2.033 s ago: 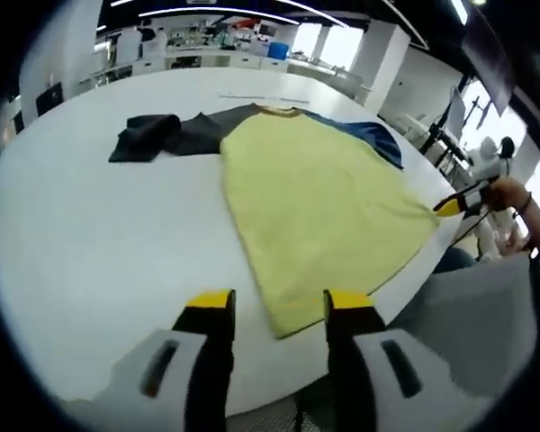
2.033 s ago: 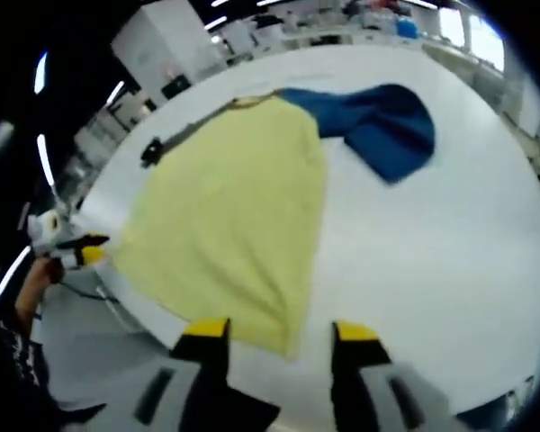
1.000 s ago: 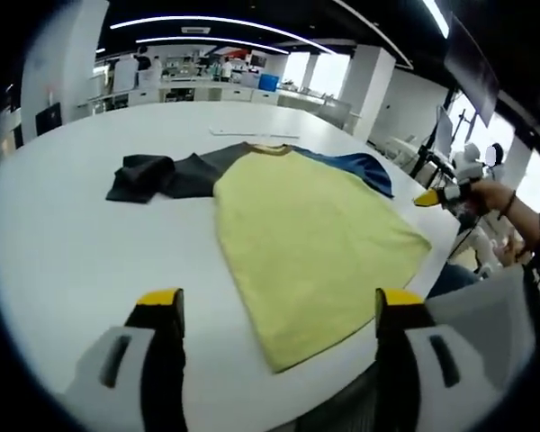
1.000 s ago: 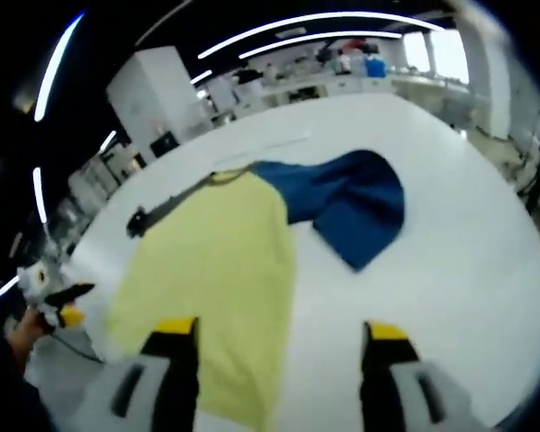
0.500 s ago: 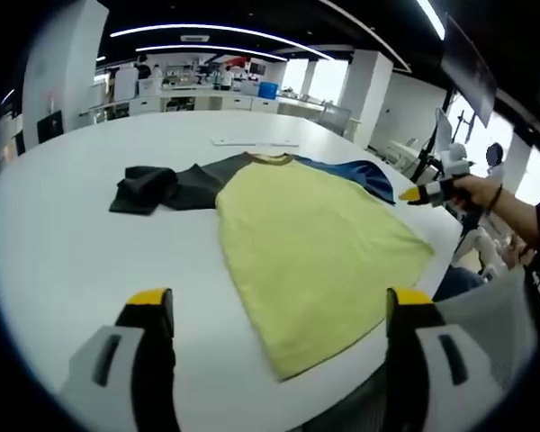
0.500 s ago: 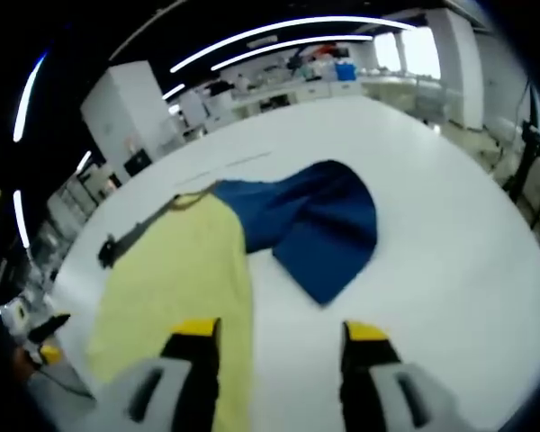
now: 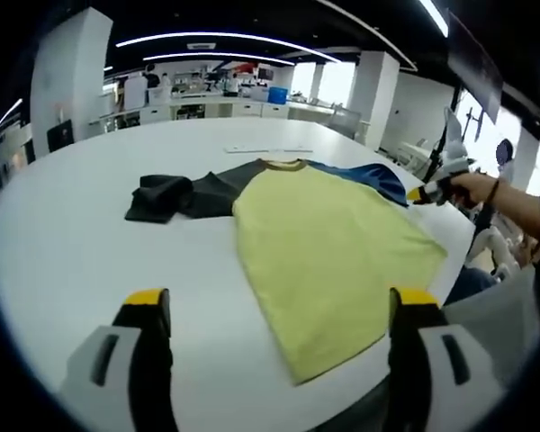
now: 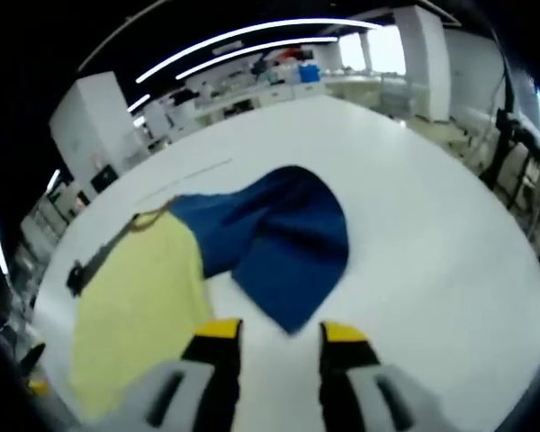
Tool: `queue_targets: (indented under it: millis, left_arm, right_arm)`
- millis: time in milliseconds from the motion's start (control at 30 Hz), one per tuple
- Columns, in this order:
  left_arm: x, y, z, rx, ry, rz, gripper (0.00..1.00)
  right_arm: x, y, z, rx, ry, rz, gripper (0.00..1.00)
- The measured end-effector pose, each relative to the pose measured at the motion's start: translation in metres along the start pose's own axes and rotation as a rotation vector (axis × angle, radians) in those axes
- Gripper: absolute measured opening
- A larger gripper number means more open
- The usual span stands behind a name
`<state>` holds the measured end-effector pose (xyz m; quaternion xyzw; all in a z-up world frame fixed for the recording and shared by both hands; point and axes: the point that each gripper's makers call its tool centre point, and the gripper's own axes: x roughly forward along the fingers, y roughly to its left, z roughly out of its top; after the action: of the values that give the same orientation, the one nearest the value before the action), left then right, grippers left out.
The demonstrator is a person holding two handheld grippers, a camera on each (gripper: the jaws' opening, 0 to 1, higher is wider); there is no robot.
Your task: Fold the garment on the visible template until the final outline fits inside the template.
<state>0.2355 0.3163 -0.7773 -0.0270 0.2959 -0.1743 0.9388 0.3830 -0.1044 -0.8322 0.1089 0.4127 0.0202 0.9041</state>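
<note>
I see one garment [image 7: 328,261], yellow body with a dark grey sleeve [image 7: 175,196] and a blue sleeve [image 8: 283,238], spread flat on the white table [image 7: 63,261], its hem at the near edge. My left gripper [image 7: 274,310] gapes wide; my right gripper [image 8: 274,335], jaws narrow and empty, hovers by the blue sleeve
</note>
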Motion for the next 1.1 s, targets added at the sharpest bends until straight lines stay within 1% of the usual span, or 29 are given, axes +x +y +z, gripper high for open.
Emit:
queue_targets:
  millis: [67, 133, 233, 300, 400, 567, 700, 767, 933, 967, 1033, 1100]
  left_arm:
    - [0.0, 0.001, 0.0, 0.003, -0.003, 0.0, 0.98]
    - [0.0, 0.001, 0.0, 0.007, -0.001, -0.001, 0.98]
    - [0.0, 0.002, -0.001, 0.009, 0.002, -0.002, 0.97]
    - [0.001, 0.002, 0.0, 0.013, 0.004, -0.003, 0.96]
    - [0.002, 0.002, 0.0, 0.023, 0.005, -0.004, 0.95]
    - [0.004, 0.001, -0.001, 0.027, 0.016, -0.007, 0.94]
    - [0.004, 0.001, -0.003, 0.041, 0.03, -0.006, 0.93]
    - [0.005, -0.001, -0.002, 0.037, 0.029, -0.008, 0.92]
    - [0.005, -0.002, -0.002, 0.045, 0.035, -0.009, 0.92]
    - [0.005, -0.002, -0.001, 0.045, 0.034, -0.01, 0.91]
    - [0.006, -0.002, -0.001, 0.045, 0.034, -0.011, 0.91]
    - [0.006, -0.003, -0.002, 0.047, 0.04, -0.01, 0.9]
  right_arm:
    - [0.004, -0.003, 0.0, -0.003, -0.004, -0.018, 0.26]
    - [0.001, -0.005, -0.001, 0.002, -0.009, -0.034, 0.24]
    - [0.004, -0.005, -0.002, 0.016, -0.021, -0.051, 0.23]
    - [0.005, -0.004, -0.003, 0.017, -0.017, -0.063, 0.22]
    - [0.006, -0.003, -0.005, 0.007, -0.018, -0.081, 0.2]
    - [0.006, -0.011, -0.003, -0.002, -0.031, -0.118, 0.14]
    - [0.004, -0.014, -0.005, -0.036, -0.02, -0.15, 0.07]
    - [0.006, -0.015, -0.005, -0.038, -0.022, -0.154, 0.07]
    - [0.008, -0.01, -0.005, -0.045, -0.02, -0.15, 0.12]
    - [0.009, -0.01, -0.004, -0.061, -0.021, -0.153, 0.12]
    - [0.012, -0.014, -0.002, -0.122, -0.013, -0.175, 0.11]
    - [0.012, -0.008, -0.004, -0.108, -0.018, -0.175, 0.1]
